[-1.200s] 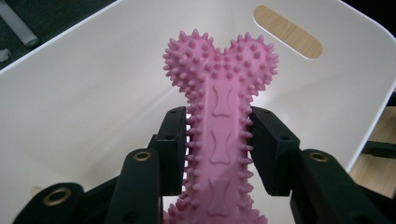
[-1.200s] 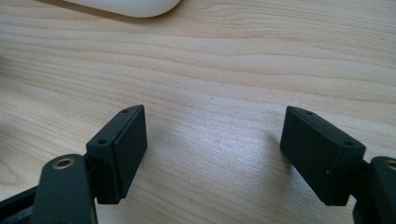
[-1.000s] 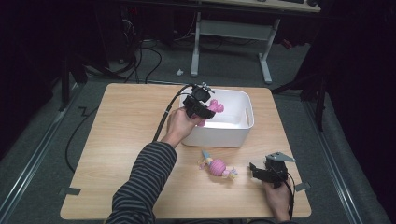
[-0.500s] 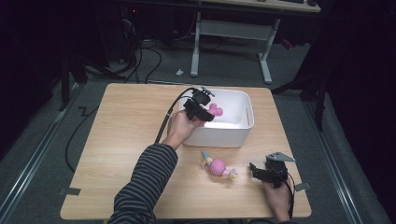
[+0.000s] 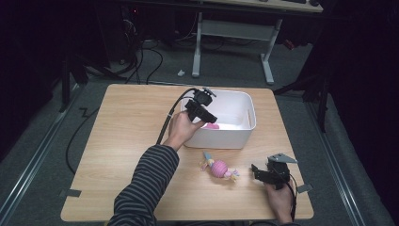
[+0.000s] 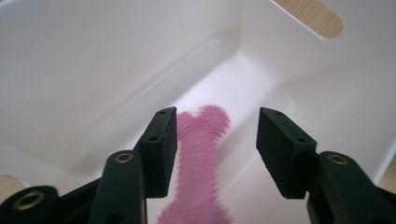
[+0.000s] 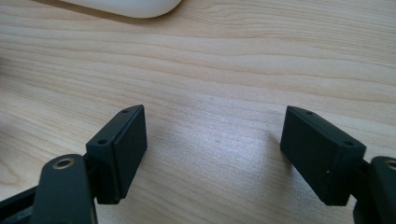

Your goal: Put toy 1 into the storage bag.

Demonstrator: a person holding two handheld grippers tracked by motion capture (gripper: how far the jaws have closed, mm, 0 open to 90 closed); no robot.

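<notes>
Now pink toy (image 6: 198, 163) below parted left gripper (image 6: 217, 140), inside bin (image 6: 84, 70).

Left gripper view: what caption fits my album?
Black left gripper just opening above blurred pink bone-shaped toy inside white plastic bin.

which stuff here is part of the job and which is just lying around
Part of the job:
- pink bone toy, blurred, free between the jaws of the left claw, which have just been opening
- white bin
- pink ball toy on the table
- right claw, open

Lying about:
- cables on the floor
- desk legs behind
</notes>
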